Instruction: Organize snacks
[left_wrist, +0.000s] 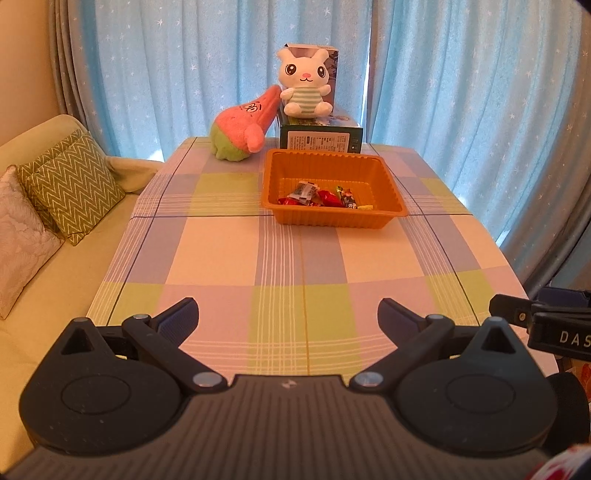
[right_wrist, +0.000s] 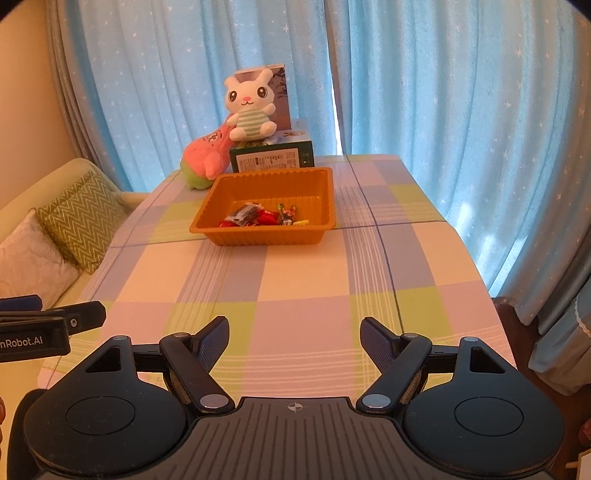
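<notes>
both grippers, left gripper (left_wrist: 288, 314) and right gripper (right_wrist: 294, 332), gape empty at frame bottom; snacks (left_wrist: 321, 197) fill the orange tray (left_wrist: 395, 201) at centre; sorting seems finished, withdrawal likely next.

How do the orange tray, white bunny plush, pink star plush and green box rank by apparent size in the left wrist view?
1. orange tray, nearest, so partly flattered
2. pink star plush and white bunny plush: too alike to rank
3. green box, partly hidden behind the tray
</notes>
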